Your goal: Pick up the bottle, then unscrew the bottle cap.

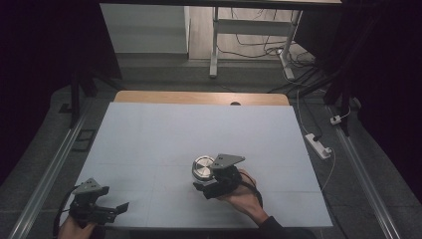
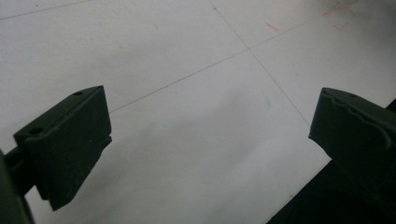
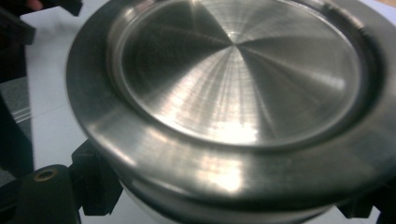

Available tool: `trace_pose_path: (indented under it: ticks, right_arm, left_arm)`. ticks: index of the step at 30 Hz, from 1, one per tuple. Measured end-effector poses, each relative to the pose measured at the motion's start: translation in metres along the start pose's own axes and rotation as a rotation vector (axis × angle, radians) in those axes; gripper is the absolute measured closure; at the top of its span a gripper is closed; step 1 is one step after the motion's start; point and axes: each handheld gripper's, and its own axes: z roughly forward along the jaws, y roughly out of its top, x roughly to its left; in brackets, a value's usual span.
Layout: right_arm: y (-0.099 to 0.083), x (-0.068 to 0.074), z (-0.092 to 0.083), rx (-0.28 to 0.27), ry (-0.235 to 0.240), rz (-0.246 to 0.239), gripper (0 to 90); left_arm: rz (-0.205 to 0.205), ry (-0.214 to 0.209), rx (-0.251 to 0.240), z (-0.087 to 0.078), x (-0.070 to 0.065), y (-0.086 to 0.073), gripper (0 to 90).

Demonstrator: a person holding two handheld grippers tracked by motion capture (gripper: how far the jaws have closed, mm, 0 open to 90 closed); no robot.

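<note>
A round brushed-steel container [image 1: 202, 167] with a recessed, shiny top stands just above the white table mat [image 1: 199, 124], right of centre and near the front. My right gripper [image 1: 205, 183] is shut on its lower body, with a hand behind it. In the right gripper view the steel container [image 3: 233, 93] looms very close and tilted, with a black jaw on each side of it at the bottom. My left gripper [image 1: 118, 208] hovers at the front left corner of the mat. It is open, and bare mat lies between its fingertips [image 2: 210, 144].
The mat's front edge runs right beside the left gripper's jaw [image 2: 299, 196]. A wooden table strip [image 1: 199, 97] borders the mat's far side. A white power strip [image 1: 318, 145] and cables lie on the floor at the right, with desk legs [image 1: 214, 45] beyond.
</note>
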Motion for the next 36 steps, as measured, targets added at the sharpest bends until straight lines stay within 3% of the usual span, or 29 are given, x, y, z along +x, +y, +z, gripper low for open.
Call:
trace_pose_path:
  ticks: [7, 15, 18, 30, 36]
  right_arm:
    - [0.001, 0.01, 0.004, 0.012, 0.023, -0.034, 14.9]
    - [0.001, 0.01, 0.004, 0.013, 0.022, -0.035, 15.0]
    - [0.001, 0.009, 0.004, 0.009, 0.021, -0.032, 14.9]
    - [0.002, 0.008, 0.002, 0.002, 0.019, -0.034, 15.0]
    - [0.002, 0.008, 0.001, 0.002, 0.02, -0.034, 14.9]
  left_arm:
    - [-0.003, -0.005, 0.004, 0.0, 0.0, 0.0, 0.0]
    - [0.002, 0.0, 0.003, 0.0, 0.0, 0.001, 0.0]
    - [0.002, -0.015, -0.011, 0.0, 0.0, 0.001, 0.0]
    - [0.046, -0.077, -0.103, 0.001, -0.004, 0.013, 0.0]
    - [0.108, -0.121, -0.094, 0.007, -0.012, 0.028, 0.0]
